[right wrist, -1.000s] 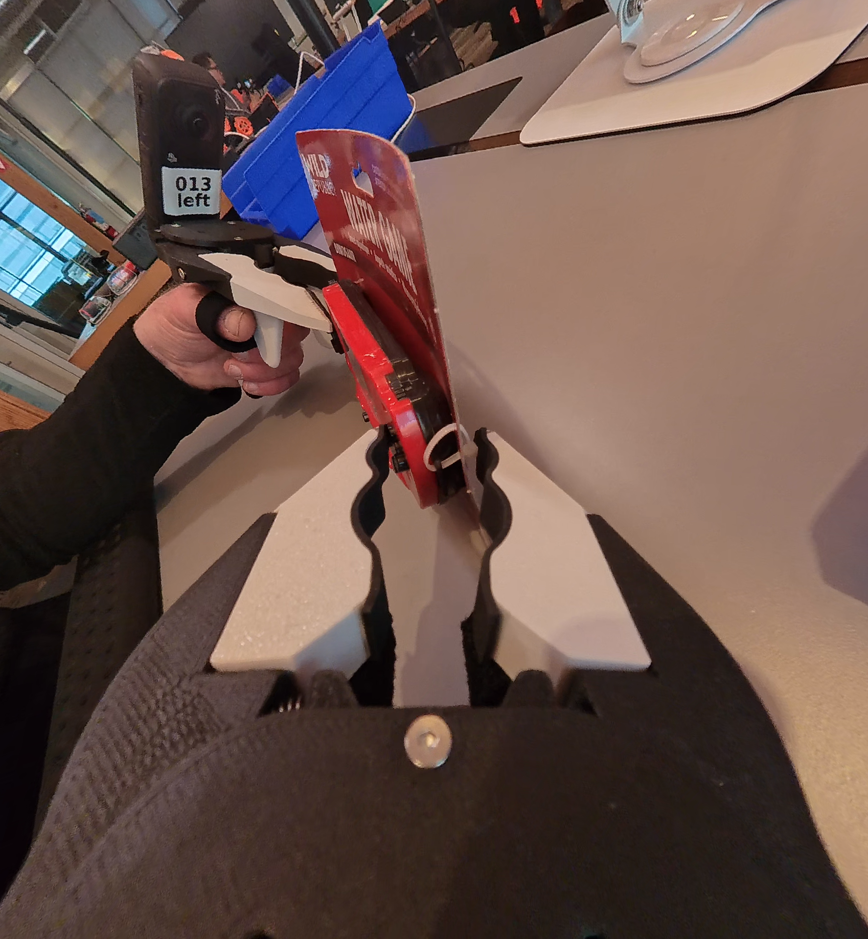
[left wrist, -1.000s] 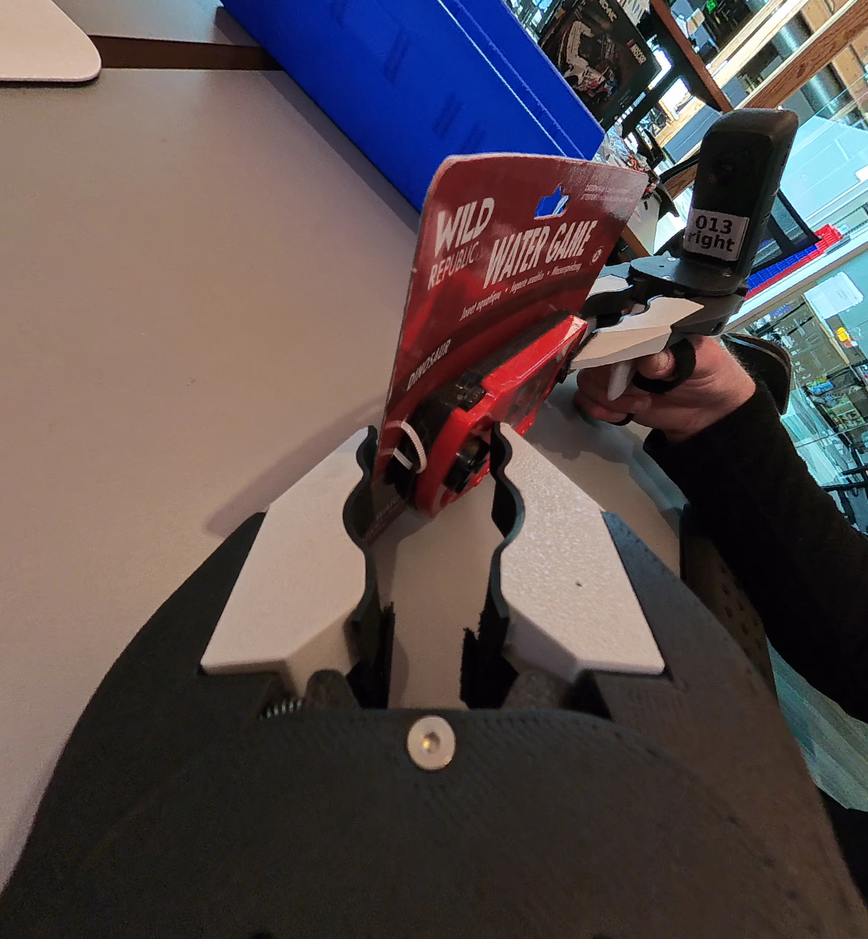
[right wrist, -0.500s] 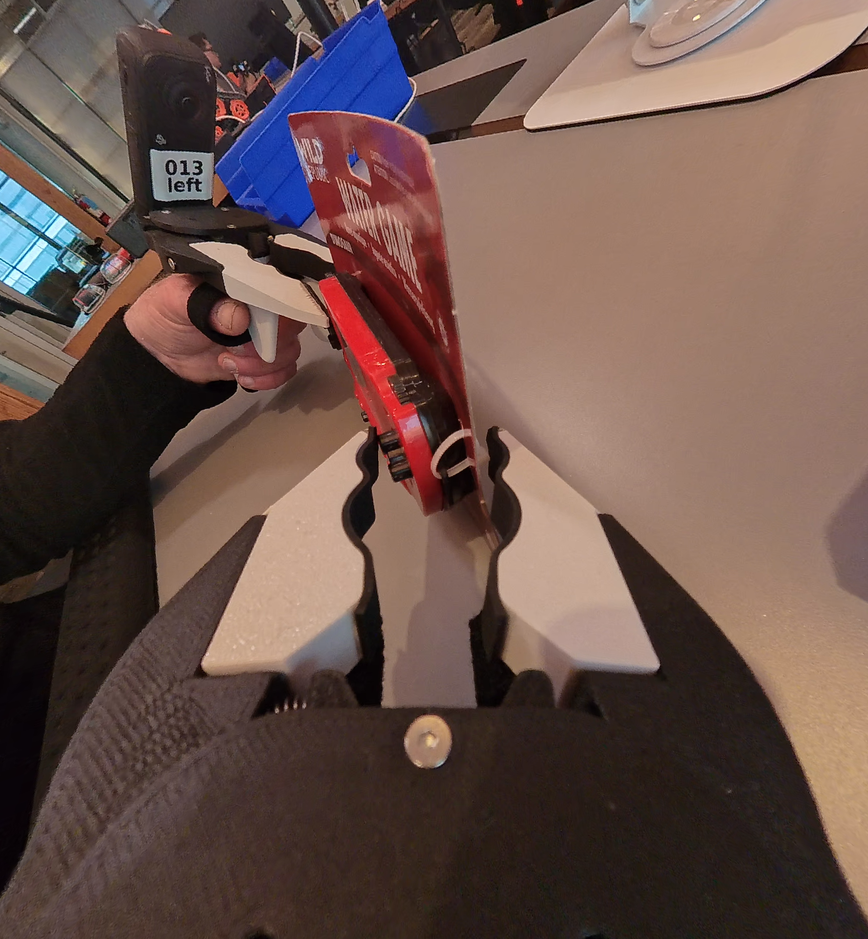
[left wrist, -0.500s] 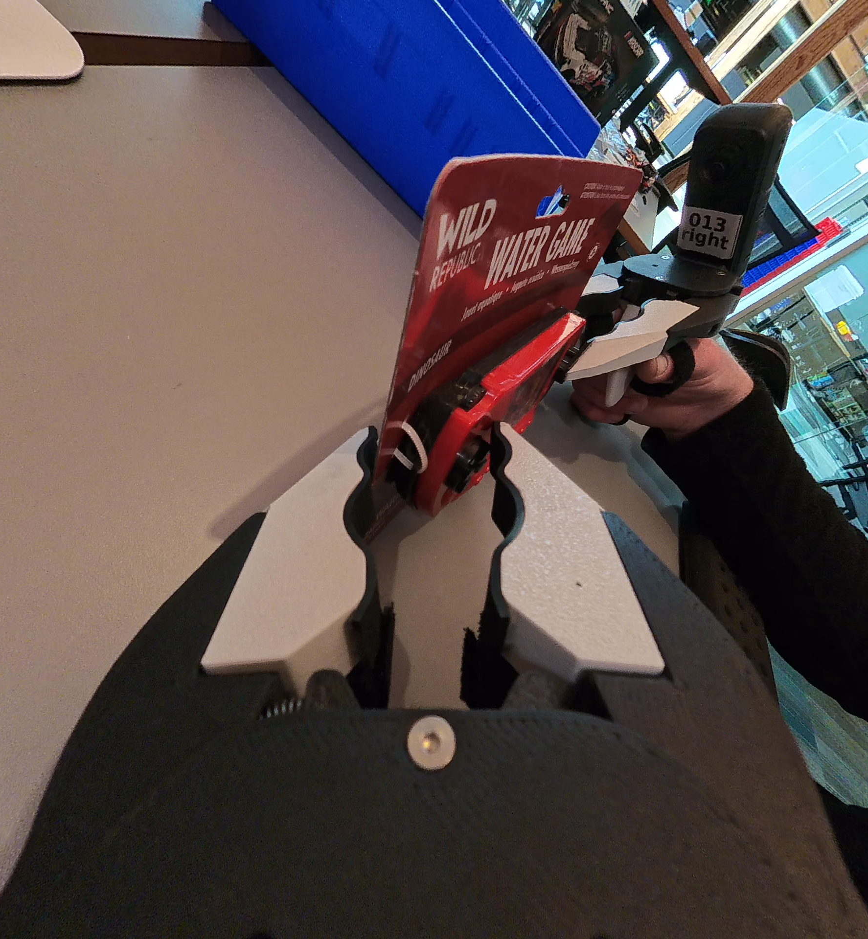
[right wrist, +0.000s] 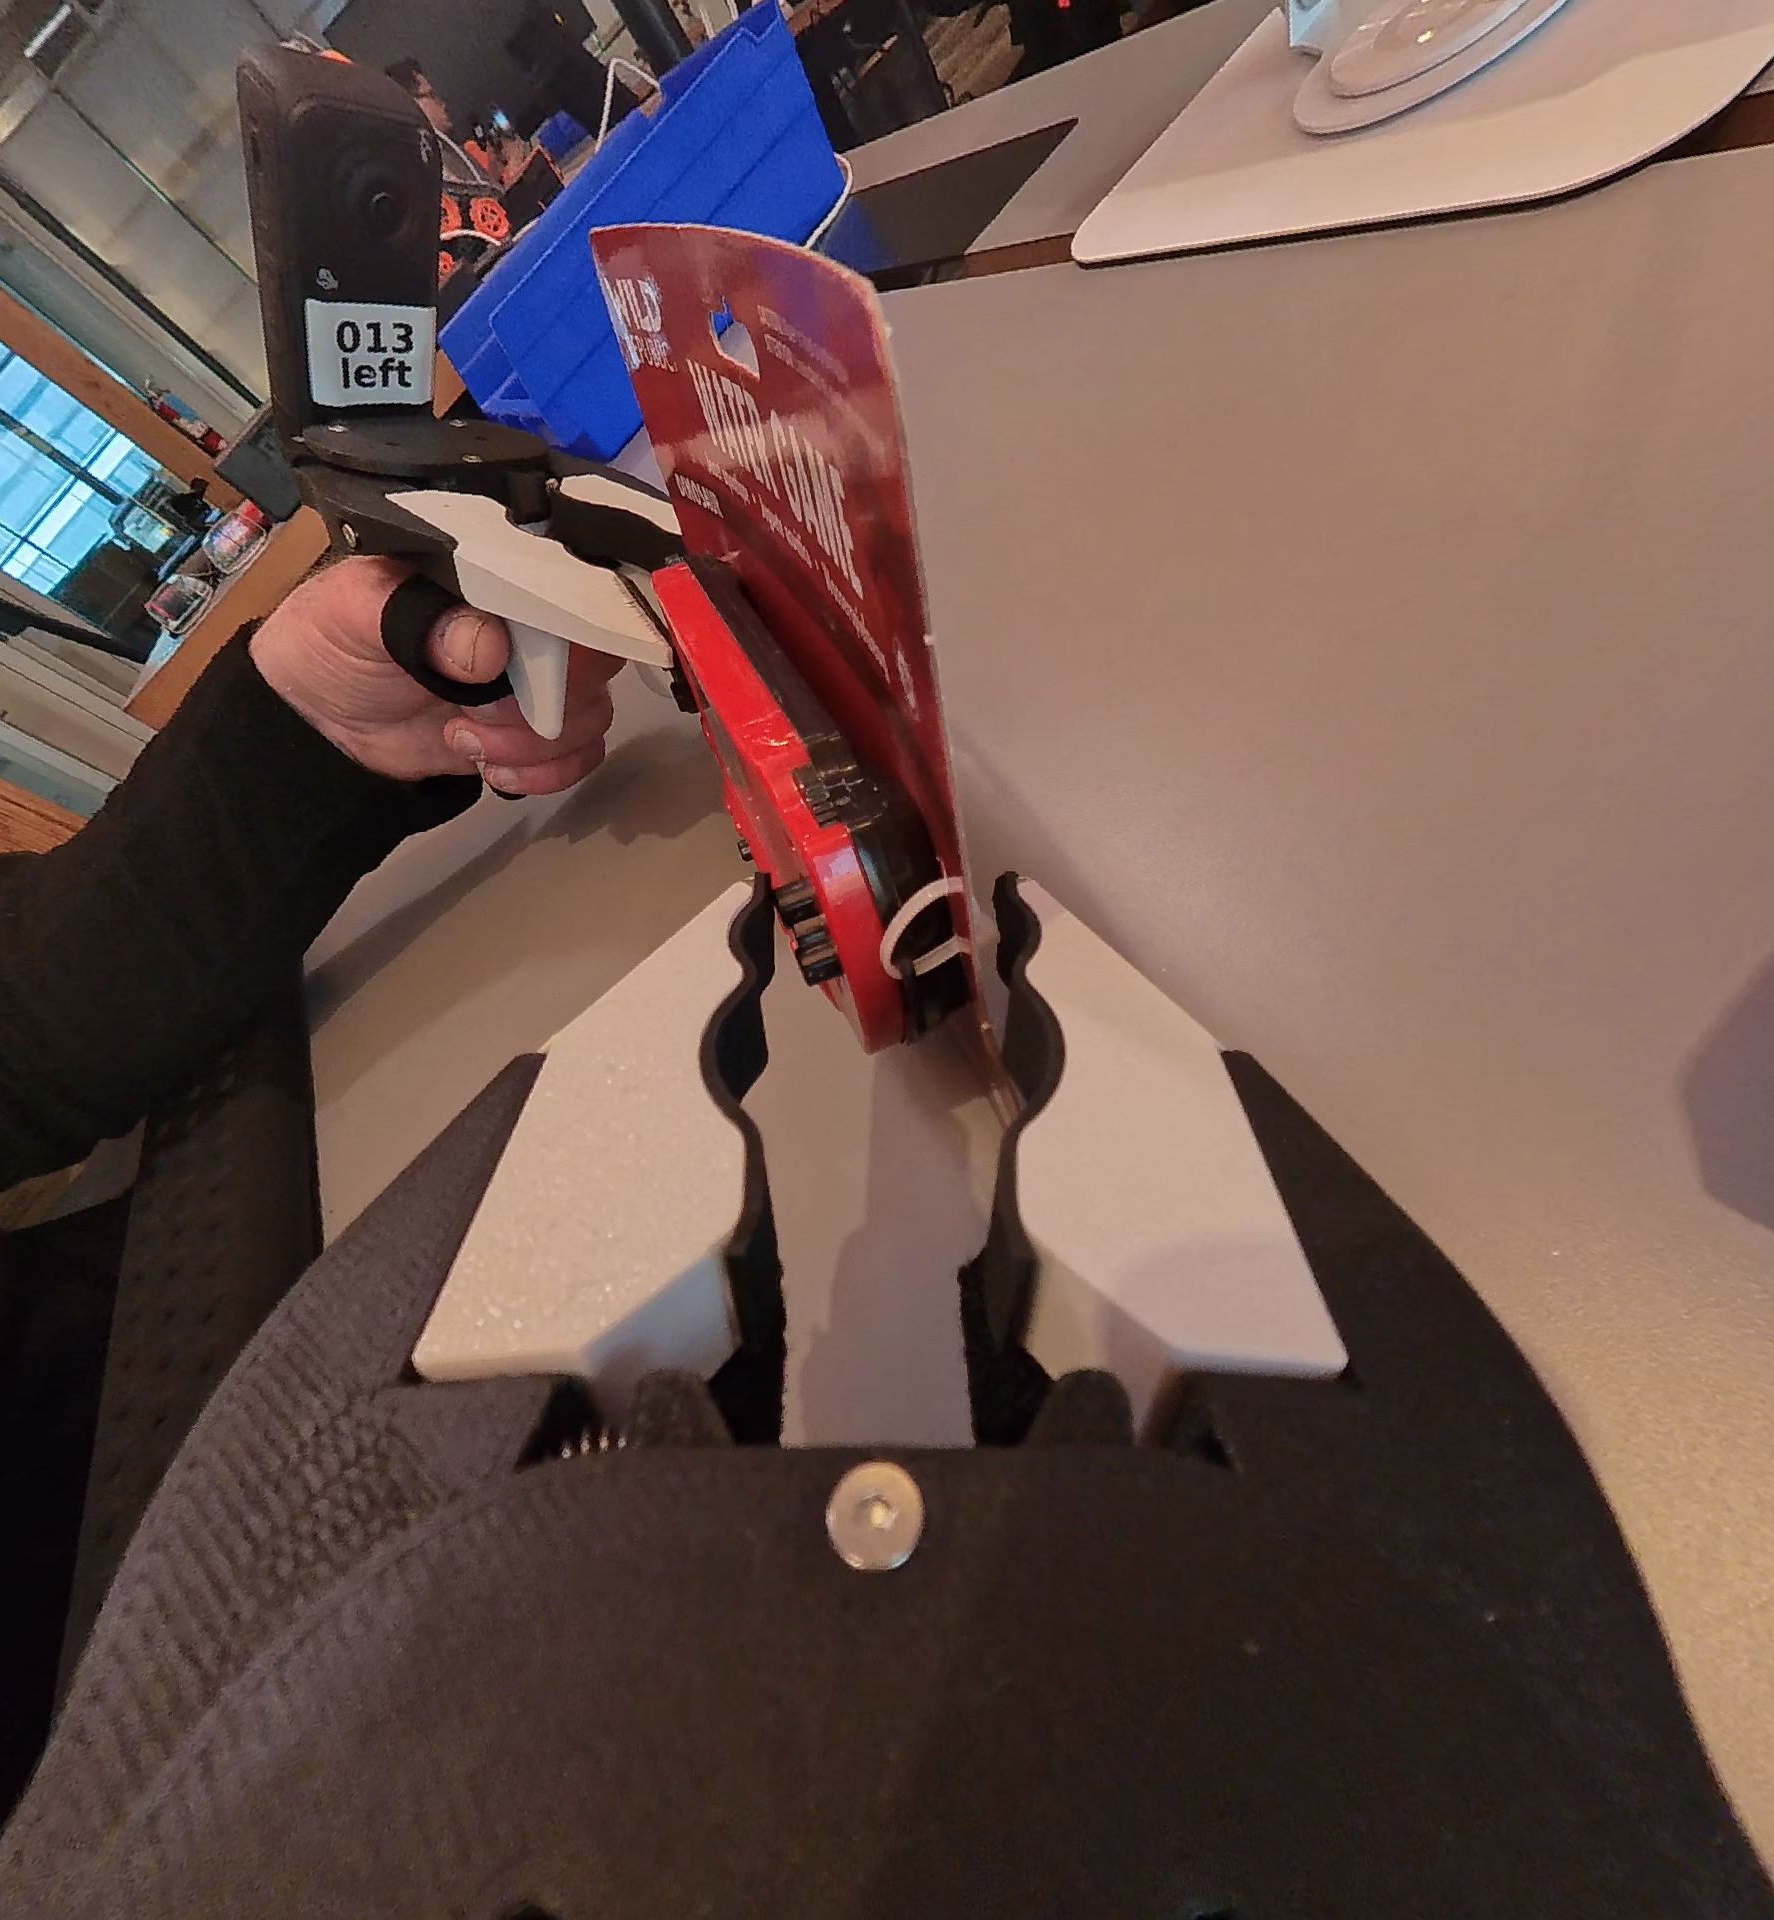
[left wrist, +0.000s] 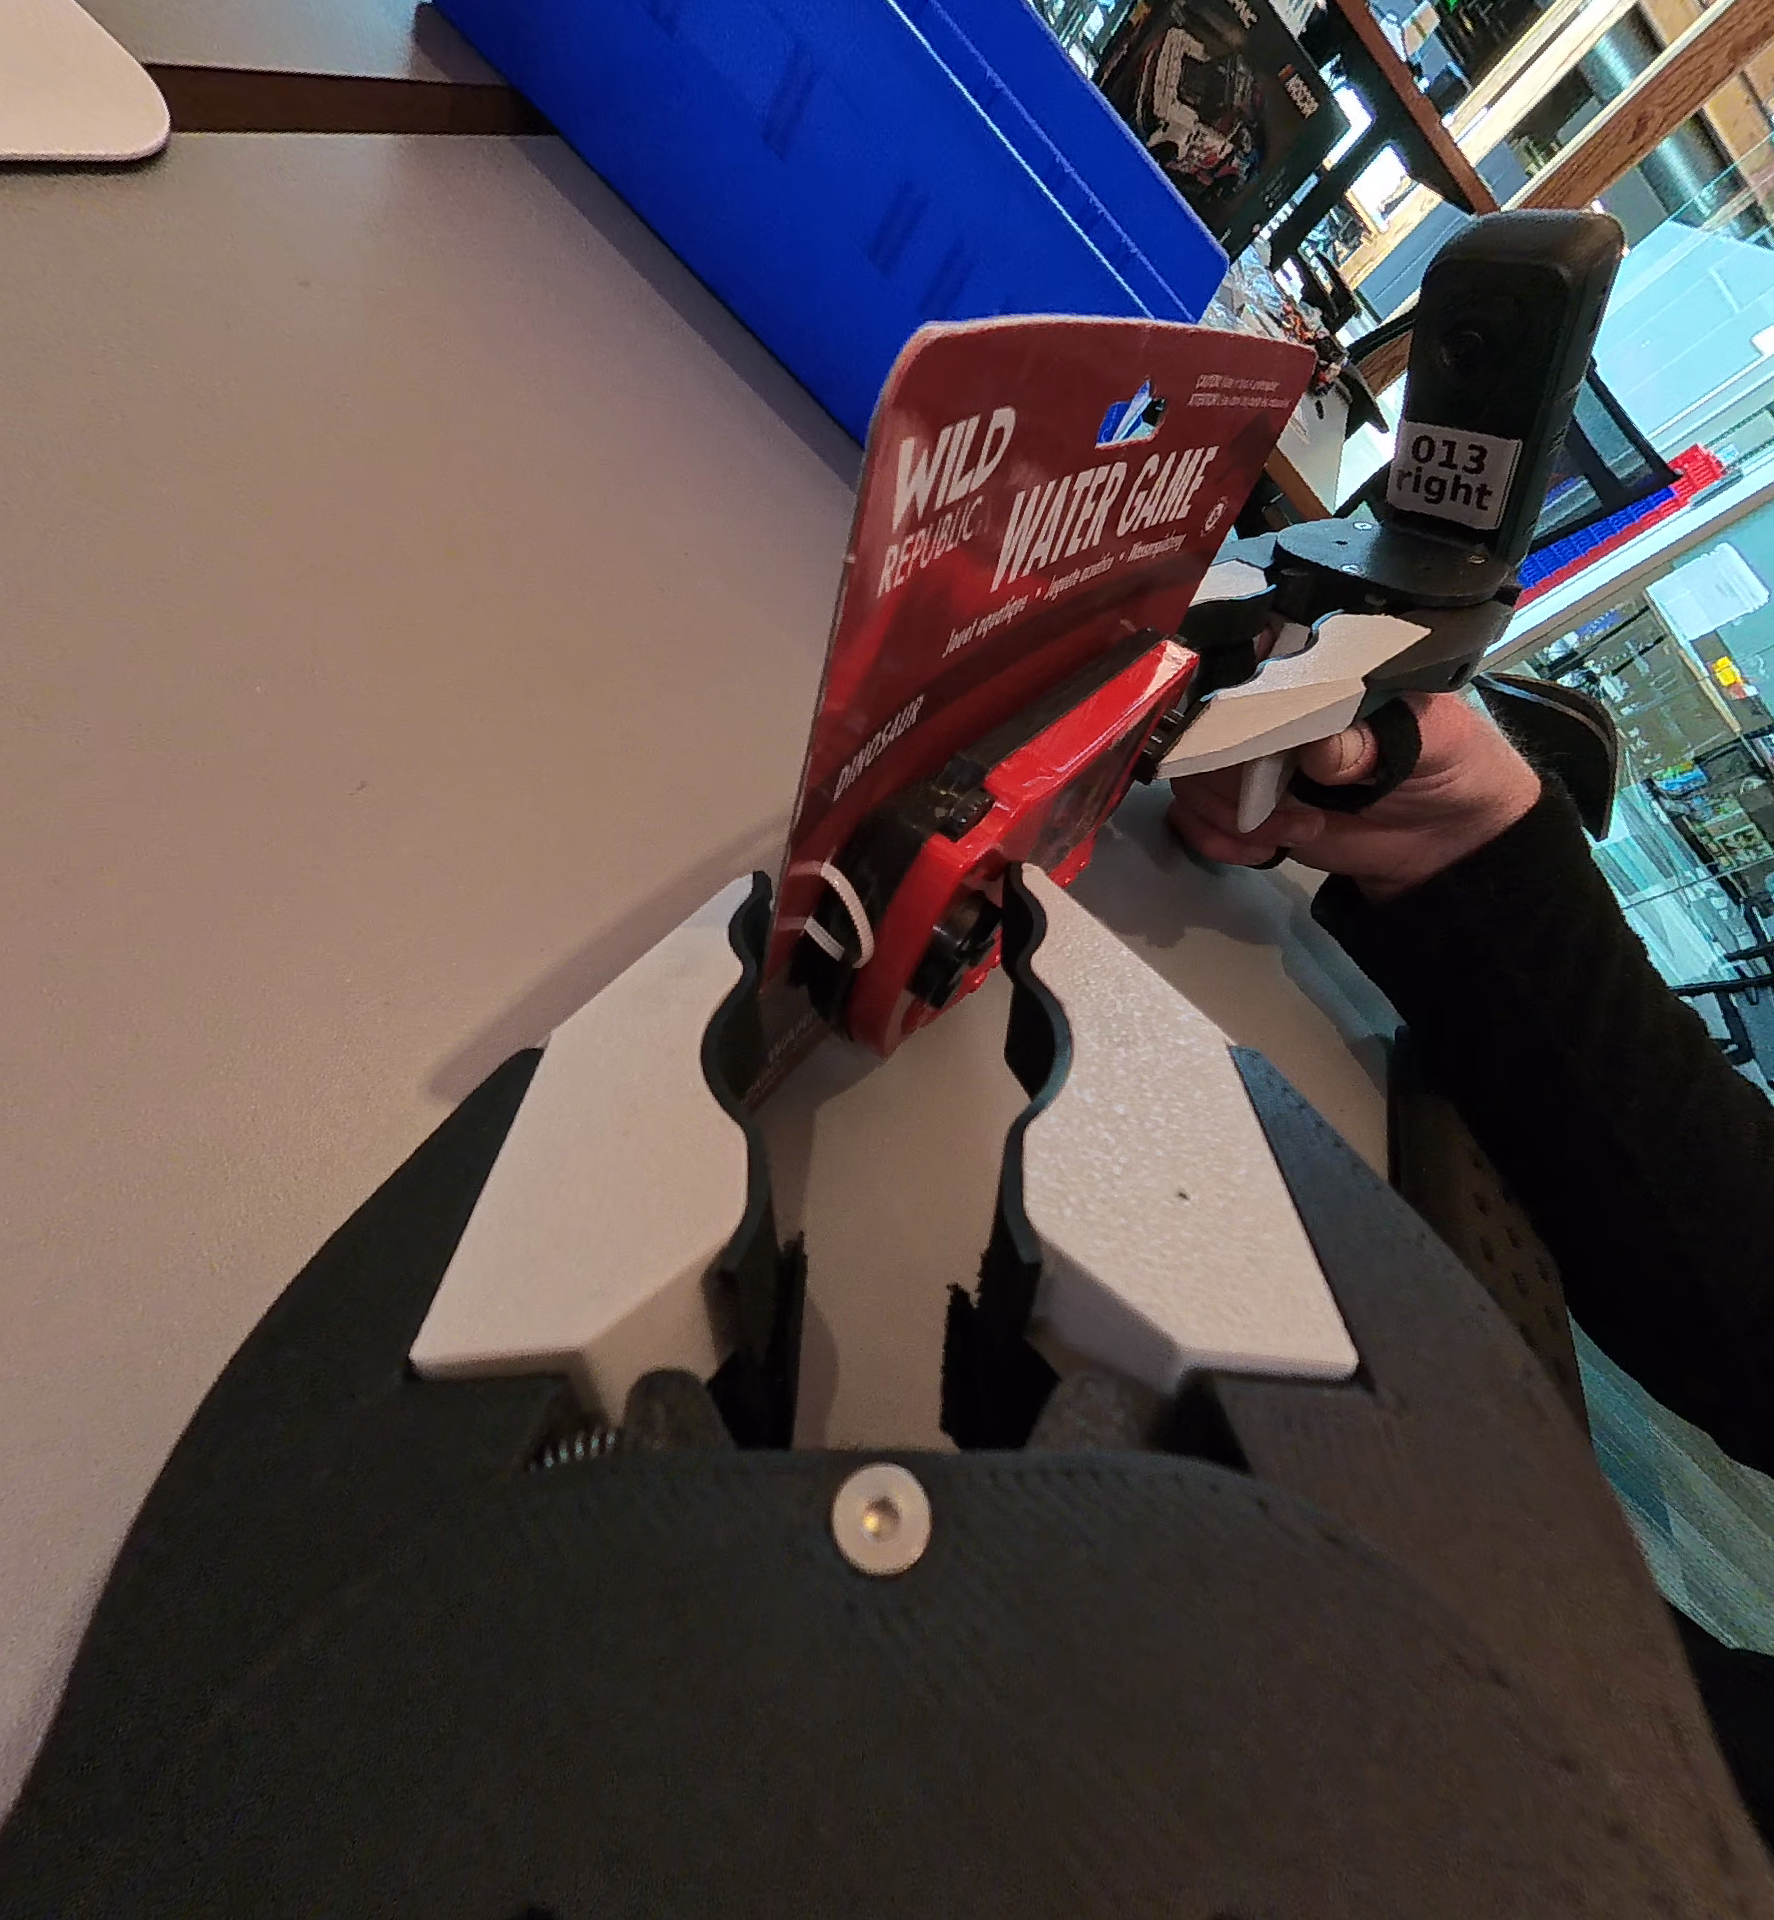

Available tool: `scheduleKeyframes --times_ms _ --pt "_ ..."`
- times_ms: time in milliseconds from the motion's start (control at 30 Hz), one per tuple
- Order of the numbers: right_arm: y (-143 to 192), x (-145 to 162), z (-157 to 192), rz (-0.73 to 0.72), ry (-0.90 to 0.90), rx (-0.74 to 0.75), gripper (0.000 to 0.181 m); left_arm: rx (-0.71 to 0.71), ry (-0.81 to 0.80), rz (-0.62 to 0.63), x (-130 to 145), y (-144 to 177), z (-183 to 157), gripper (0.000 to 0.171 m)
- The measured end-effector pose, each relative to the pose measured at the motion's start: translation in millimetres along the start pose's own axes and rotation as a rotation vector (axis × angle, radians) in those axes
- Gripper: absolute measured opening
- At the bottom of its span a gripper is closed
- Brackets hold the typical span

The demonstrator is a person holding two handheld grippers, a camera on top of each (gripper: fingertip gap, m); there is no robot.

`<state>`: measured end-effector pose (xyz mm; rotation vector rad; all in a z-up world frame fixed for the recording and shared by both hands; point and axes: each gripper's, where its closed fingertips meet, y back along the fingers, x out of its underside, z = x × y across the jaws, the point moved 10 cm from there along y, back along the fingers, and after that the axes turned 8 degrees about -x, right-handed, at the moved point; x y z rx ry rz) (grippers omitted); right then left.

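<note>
Nearest to us, the left claw [left wrist: 883,904] is clamped on the close end of the carded game [left wrist: 1049,582], a red plastic handheld toy strapped by a white zip tie [left wrist: 841,925] to a dark red cardboard backing card. One finger presses the card and the other presses the toy's black buttons.

From the other side, the right claw [right wrist: 883,899] is closed on the opposite end in the same way, card against one finger and plastic against the other. So we have the carded game pinched at both ends and standing on edge, its lower corner at or just above the grey bench [left wrist: 343,623]. We can't tell whether it touches.

Our read is that a hold like this wants even pressure. The thin card can flex, so the plastic body is the safer thing to squeeze. The two claws should stay in line so the card doesn't twist.

Further out in the left view, at 2 o'clock, a hand [left wrist: 1382,790] in a black sleeve works the right claw's trigger. At 12 o'clock sits a blue plastic bin [left wrist: 862,187], and at 11 o'clock the corner of a pale mat [left wrist: 21,83].
</note>
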<state>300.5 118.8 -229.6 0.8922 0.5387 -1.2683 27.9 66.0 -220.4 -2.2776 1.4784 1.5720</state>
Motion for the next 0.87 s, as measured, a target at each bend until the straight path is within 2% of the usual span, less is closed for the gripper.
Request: scheduleKeyframes --times_ms 400,700,867 --pt "2 1 -1 -0.007 -0.007 0.001 0.040 -0.023 -0.036 -0.005 -2 1 -6 0.041" --pt "12 -5 6 -0.049 0.037 -0.007 0.041 -0.056 -0.162 -0.081 -26 16 -44 0.040" --pt "8 -1 1 -0.009 0.027 0.027 0.040 -0.068 -0.118 -0.027 -13 4 -28 0.043"
